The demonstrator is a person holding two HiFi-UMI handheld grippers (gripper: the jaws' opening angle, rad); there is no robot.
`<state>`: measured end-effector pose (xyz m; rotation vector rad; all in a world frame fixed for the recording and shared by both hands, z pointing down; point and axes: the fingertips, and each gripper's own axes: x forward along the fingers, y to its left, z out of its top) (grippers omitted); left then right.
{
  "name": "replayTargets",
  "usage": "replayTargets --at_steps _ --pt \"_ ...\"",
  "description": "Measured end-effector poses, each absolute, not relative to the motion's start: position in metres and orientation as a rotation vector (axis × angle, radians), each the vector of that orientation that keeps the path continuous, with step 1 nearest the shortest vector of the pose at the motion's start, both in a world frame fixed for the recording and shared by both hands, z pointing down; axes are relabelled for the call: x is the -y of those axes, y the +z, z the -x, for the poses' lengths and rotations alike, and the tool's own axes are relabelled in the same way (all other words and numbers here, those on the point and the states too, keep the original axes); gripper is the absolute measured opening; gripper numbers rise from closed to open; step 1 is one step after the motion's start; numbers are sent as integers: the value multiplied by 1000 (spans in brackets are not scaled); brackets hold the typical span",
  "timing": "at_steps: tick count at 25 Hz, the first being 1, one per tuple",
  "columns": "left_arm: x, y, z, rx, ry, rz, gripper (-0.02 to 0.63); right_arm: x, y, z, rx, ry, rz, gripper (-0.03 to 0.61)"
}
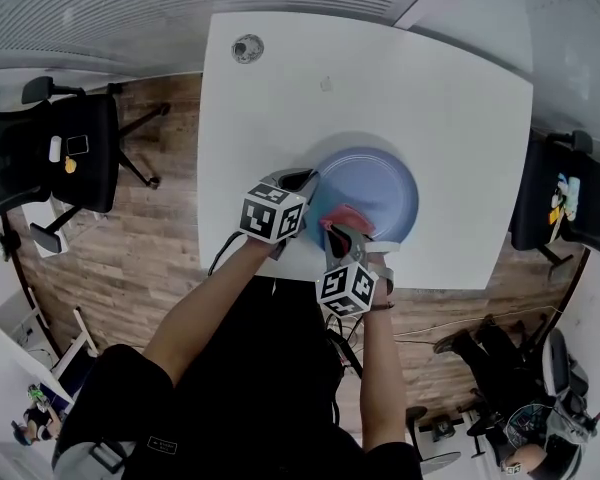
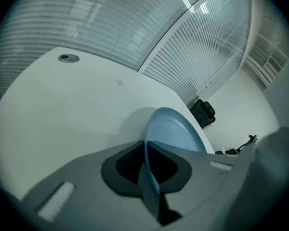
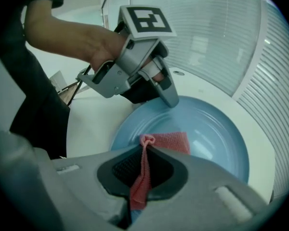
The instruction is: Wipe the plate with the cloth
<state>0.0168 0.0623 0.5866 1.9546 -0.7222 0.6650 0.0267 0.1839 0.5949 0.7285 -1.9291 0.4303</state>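
**A:** Starting from the left, what is there?

**B:** A black office chair [image 1: 75, 153] stands on the wood floor [image 1: 160, 253], beside the white table [image 1: 380, 78]. Near the table's far left corner there is a small round cable port [image 1: 247, 48].

**A:** And the left gripper?

**B:** The left gripper [image 1: 304, 181] reaches in from the near left. Its jaws are clenched on the rim of the blue plate [image 1: 380, 188]. In the left gripper view the rim's edge runs straight between the two jaws, with the rest of the plate [image 2: 176, 131] spreading out beyond them.

**A:** Where does the plate sit?

**B:** On the table, toward the near edge and a little right of the middle.

**A:** The cloth?

**B:** The red cloth [image 3: 169, 141] is pinched in the jaws of the right gripper [image 3: 145, 146]. A gathered fold runs down between them, and the free part lies spread on the near side of the plate's inner face. The two grippers are close together, with the left one on the rim just beyond the cloth.

**A:** Anything further right?

**B:** Another dark chair [image 1: 570, 198] stands past the table's right edge.
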Motion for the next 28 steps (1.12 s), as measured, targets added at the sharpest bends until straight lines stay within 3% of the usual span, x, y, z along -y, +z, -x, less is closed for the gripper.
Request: replayTargets --at_steps 15,28 --pt "-66 588 -16 713 692 -1992 15 -208 596 -25 1964 535 -505 14" --pt "-65 587 -18 702 711 -2011 15 -120 595 -79 1916 514 -665 14"
